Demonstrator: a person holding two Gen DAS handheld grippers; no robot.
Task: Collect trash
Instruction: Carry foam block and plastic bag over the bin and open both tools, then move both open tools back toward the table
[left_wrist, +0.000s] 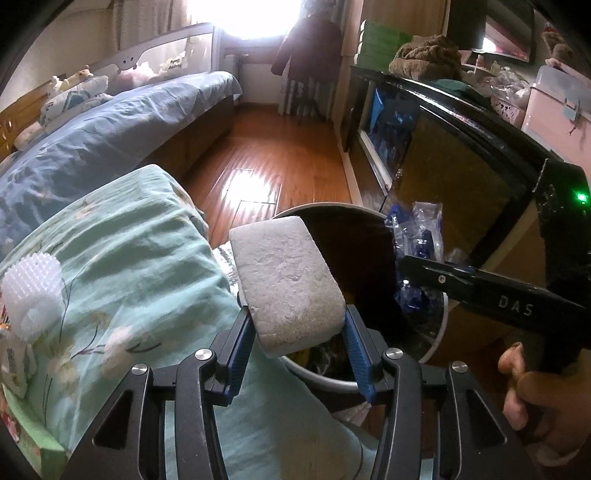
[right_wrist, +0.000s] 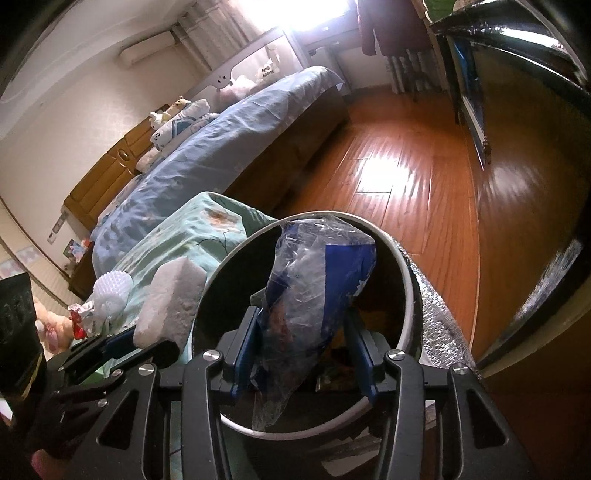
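Note:
My left gripper is shut on a grey-white foam sponge, which sticks out over the near rim of a round trash bin. The right wrist view shows that sponge just left of the bin's rim. My right gripper hangs over the bin's dark opening, shut on a crumpled clear and blue plastic bag that stands up between the blue pads. The left wrist view shows this gripper and bag above the bin's right side. Some litter lies at the bin's bottom.
A mint floral quilt lies left of the bin, with a white bristly brush and a red wrapper on it. A blue-covered bed is behind, a black-framed cabinet to the right, and wooden floor between. Silver foil lies beside the bin.

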